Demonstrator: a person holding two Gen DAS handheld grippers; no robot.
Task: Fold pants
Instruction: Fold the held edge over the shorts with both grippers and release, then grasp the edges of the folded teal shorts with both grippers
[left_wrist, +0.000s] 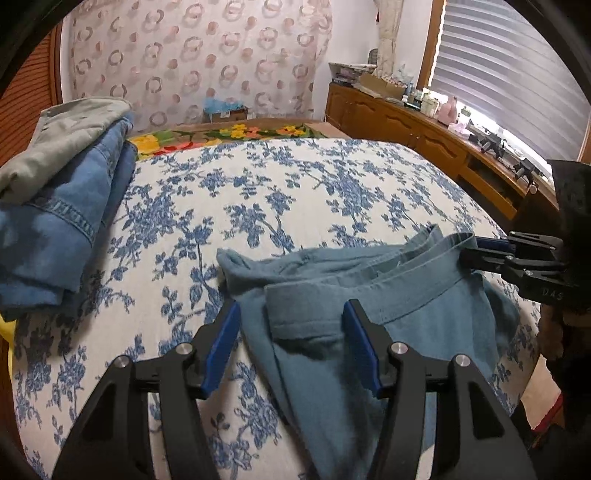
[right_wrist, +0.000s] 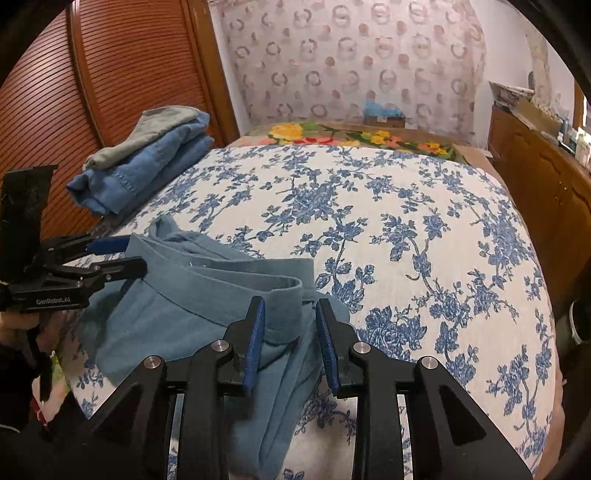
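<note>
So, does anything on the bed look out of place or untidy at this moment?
Only the blue pants: the waistband is bunched and twisted near the bed's front edge, not lying flat. Both the left gripper and right gripper are open at it. The folded stack of clothes looks neat.

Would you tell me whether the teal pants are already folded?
Not neatly: the teal pants lie bunched on the bedspread, waistband rumpled.

Close wrist views, shared pants (left_wrist: 332, 332).
</note>
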